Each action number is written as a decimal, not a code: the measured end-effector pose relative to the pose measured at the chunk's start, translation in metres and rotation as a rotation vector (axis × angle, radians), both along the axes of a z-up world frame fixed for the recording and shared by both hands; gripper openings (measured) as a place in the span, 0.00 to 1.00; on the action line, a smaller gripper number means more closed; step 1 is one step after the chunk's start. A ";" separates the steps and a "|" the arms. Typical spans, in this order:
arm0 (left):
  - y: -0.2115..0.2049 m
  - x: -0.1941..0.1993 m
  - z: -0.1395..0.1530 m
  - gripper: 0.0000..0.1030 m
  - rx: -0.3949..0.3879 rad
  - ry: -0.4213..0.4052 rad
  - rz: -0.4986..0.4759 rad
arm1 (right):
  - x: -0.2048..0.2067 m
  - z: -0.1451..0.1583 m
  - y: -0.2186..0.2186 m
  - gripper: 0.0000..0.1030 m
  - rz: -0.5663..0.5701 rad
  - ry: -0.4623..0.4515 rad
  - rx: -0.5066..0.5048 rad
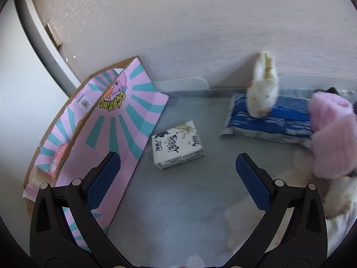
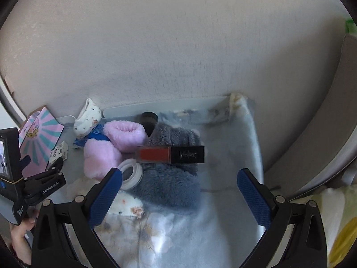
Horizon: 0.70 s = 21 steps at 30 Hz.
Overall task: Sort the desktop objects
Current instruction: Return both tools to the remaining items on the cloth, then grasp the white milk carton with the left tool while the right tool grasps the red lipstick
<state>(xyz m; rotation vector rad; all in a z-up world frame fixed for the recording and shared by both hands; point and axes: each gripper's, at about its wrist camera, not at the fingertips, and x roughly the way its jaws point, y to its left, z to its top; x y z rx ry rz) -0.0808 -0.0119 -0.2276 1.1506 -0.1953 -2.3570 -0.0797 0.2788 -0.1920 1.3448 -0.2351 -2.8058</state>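
My left gripper (image 1: 178, 167) is open and empty above the grey desk (image 1: 178, 212). A small white tissue packet with black writing (image 1: 177, 145) lies just ahead of it. Left of it stands a pink and teal cardboard box (image 1: 107, 134). A blue wipes pack (image 1: 272, 117) lies at the right with a white baby sock (image 1: 263, 93) on it. My right gripper (image 2: 179, 182) is open and empty above a grey fluffy item (image 2: 171, 178). A red and black lipstick box (image 2: 170, 154) lies on that item. A round white jar (image 2: 131, 175) sits by the left finger.
Pink fluffy items (image 2: 111, 145) lie left of the grey one; one also shows in the left wrist view (image 1: 330, 134). A black cup (image 2: 149, 120) stands near the wall. A floral cloth (image 2: 156, 234) covers the near desk. A yellow bag (image 2: 341, 234) is at the right.
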 end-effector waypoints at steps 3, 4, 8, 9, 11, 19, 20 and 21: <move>-0.006 -0.005 -0.008 1.00 0.013 -0.018 0.025 | -0.008 -0.007 -0.005 1.00 0.005 0.009 0.015; -0.008 -0.007 -0.011 1.00 0.016 -0.024 0.033 | -0.010 -0.008 -0.005 1.00 0.007 0.009 0.017; -0.013 -0.011 -0.017 1.00 0.031 -0.035 0.057 | -0.018 -0.010 -0.011 1.00 0.018 0.012 0.031; -0.016 -0.012 -0.018 1.00 0.041 -0.039 0.064 | -0.020 -0.011 -0.012 1.00 0.014 0.012 0.041; -0.017 -0.014 -0.022 1.00 0.051 -0.043 0.068 | -0.024 -0.013 -0.012 1.00 0.011 0.007 0.049; -0.025 -0.027 -0.032 1.00 0.081 -0.073 0.101 | -0.030 -0.020 -0.013 1.00 0.001 0.004 0.096; -0.027 -0.029 -0.033 1.00 0.089 -0.076 0.107 | -0.031 -0.021 -0.012 1.00 0.001 0.002 0.095; -0.029 -0.030 -0.033 1.00 0.093 -0.075 0.111 | -0.031 -0.021 -0.011 1.00 0.000 0.002 0.088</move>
